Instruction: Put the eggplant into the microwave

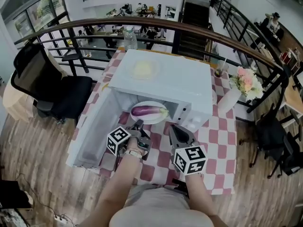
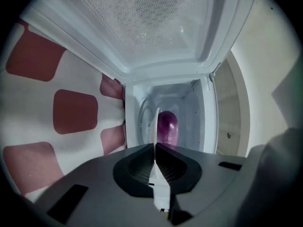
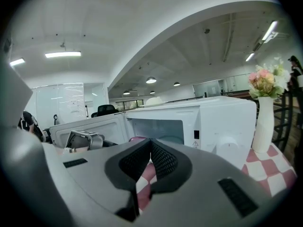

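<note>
The eggplant (image 1: 147,110) is lying on a white plate (image 1: 147,120) in the mouth of the open microwave (image 1: 165,77). In the left gripper view its purple end (image 2: 167,126) is showing straight ahead, inside the white cavity. The door (image 1: 92,131) is hanging wide open on the left, over the checked table (image 1: 215,136).

Both tongs are hovering just in front of the opening, apart from the plate. The left tongs (image 1: 138,124) are showing their jaws pressed together with nothing between them (image 2: 155,144). The right tongs (image 1: 174,128) are likewise closed and empty, with only the tablecloth showing behind their tips (image 3: 150,140).

Judging by this, the placing itself is looking done, and the remaining work is probably clearing the opening and perhaps shutting the door. To do that well, the person should be keeping both tongs narrow and drawing them straight back, so that neither tip catches the plate's rim and drags it forward. Whether the rim is sitting fully behind the door sill cannot be told from above. A gentle nudge inward would be worth making first. The left tongs are nearer the door, so they suit pushing its outer face round in a slow arc. The vase of flowers (image 1: 239,91) is standing close on the right and needs a wide berth.
</note>
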### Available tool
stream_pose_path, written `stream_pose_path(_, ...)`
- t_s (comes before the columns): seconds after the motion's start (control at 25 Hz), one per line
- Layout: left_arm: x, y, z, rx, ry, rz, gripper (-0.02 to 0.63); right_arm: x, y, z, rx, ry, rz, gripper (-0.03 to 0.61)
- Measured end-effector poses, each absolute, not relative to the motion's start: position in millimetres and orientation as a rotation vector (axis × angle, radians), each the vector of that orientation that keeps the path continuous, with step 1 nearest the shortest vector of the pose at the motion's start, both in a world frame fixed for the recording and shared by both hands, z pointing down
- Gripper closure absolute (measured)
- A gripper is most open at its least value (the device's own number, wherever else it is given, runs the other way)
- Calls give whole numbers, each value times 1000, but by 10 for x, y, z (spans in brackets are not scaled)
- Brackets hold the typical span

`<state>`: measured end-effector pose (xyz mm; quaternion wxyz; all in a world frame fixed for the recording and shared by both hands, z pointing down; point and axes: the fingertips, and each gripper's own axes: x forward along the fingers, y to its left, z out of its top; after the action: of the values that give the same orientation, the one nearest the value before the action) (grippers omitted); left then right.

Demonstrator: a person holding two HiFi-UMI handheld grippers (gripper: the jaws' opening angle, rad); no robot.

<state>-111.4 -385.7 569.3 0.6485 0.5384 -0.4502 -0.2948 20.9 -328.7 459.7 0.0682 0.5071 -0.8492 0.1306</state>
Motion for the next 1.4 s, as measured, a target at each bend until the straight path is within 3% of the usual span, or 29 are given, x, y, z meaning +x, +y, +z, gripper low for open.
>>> stream_pose_path(0.84,-1116,-4267,6091,1200,-1027,-642,601,-149,-3594,4996,1427,-2511,314,554)
stream_pose_path(1.4,-1084,-4460,6132,1177,-1038,-650,601,-219,-3672,5193,1427,-2492,446,554)
